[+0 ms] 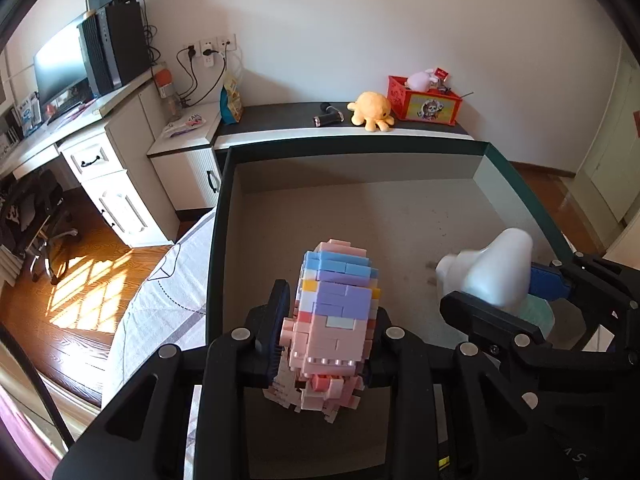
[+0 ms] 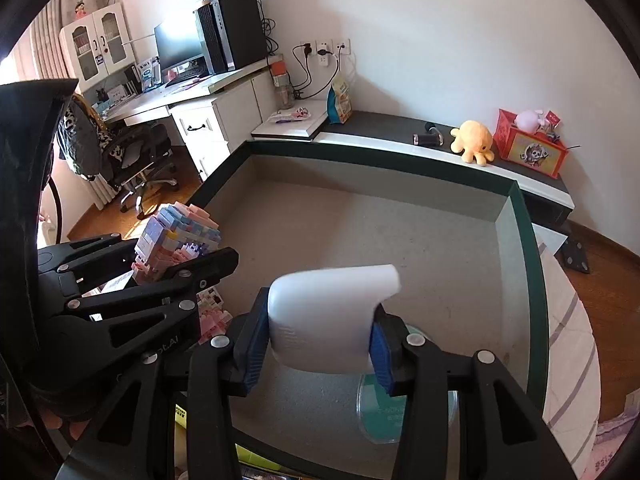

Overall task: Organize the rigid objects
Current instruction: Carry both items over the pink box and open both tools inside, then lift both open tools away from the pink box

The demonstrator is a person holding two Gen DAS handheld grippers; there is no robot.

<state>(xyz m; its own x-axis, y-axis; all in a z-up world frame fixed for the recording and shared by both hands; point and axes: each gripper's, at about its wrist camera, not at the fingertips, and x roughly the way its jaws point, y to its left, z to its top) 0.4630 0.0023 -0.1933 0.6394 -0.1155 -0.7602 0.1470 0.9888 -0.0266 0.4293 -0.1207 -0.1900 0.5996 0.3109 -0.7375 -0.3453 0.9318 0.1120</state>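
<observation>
Left wrist view: a pastel brick model [image 1: 334, 320] sits at lower centre of the frame, clamped between the fingers of the left gripper [image 1: 328, 336], which are nearly closed on its pink sides. It hangs clear above the grey floor of a big open box [image 1: 218, 216], so the tight hold is what carries it. At lower right of the same frame, the right gripper [image 1: 512, 292] holds a white bottle [image 1: 492, 270] the same way.

Right wrist view: the bottle [image 2: 332, 316] fills the lower centre, pinched between blue pads [image 2: 256, 344] with the fingers partly open around its wide body. Beneath it, a round teal lid [image 2: 394, 412] lies on the box floor. Both things seem poised over the box for setting down inside, which suits the sorting job.

Beyond the box's far rim, a dark shelf carries a yellow octopus plush [image 2: 474, 142] and a red box [image 2: 528, 148]; a desk [image 2: 192, 92] with a monitor stands at upper left.
</observation>
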